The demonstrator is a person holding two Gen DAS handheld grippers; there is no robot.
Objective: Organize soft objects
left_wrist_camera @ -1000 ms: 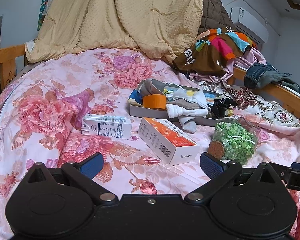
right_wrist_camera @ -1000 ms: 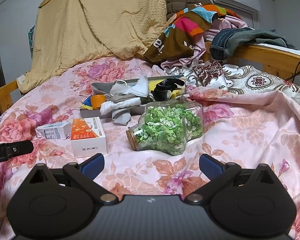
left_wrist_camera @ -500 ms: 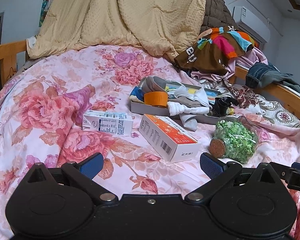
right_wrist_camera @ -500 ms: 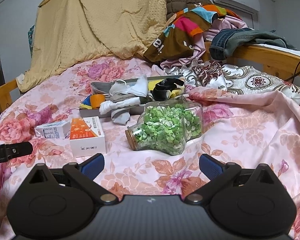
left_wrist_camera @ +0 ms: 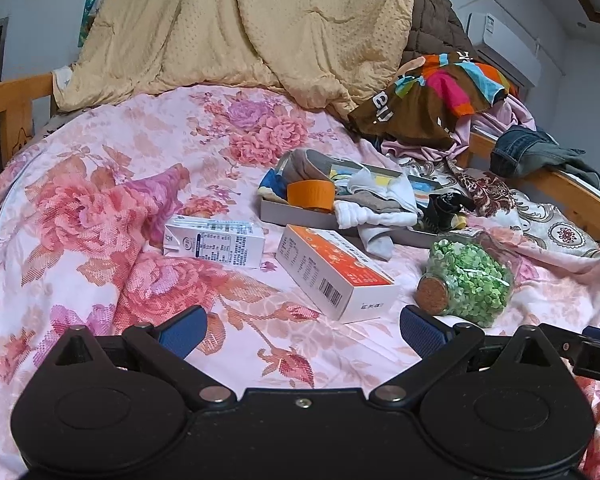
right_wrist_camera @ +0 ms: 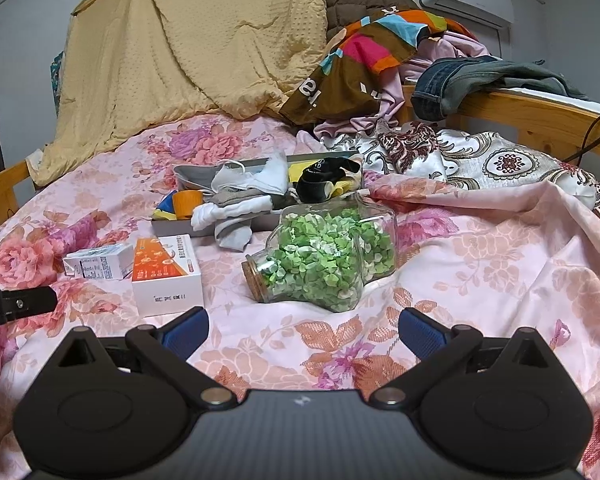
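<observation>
Since a second ago our left gripper [left_wrist_camera: 303, 330] has eased back and up a touch, so the clutter sits slightly farther off; the right gripper [right_wrist_camera: 303, 330] barely budged. Both sets of jaws are spread wide with nothing between them.

What we're after is the heap of white and grey socks and cloths [left_wrist_camera: 374, 210] spilling over the near edge of the shallow grey cardboard tray [left_wrist_camera: 296, 218], far ahead in mid-bed. From the left gripper it lies ahead and a bit right, past the orange-and-white carton [left_wrist_camera: 334, 274]. From the right gripper it's ahead-left, behind the clear glass jar of green bits [right_wrist_camera: 324, 256]. The white roll [right_wrist_camera: 230, 212] runs left-to-right. The left side looks like the clearer line in, we reckon.
</observation>
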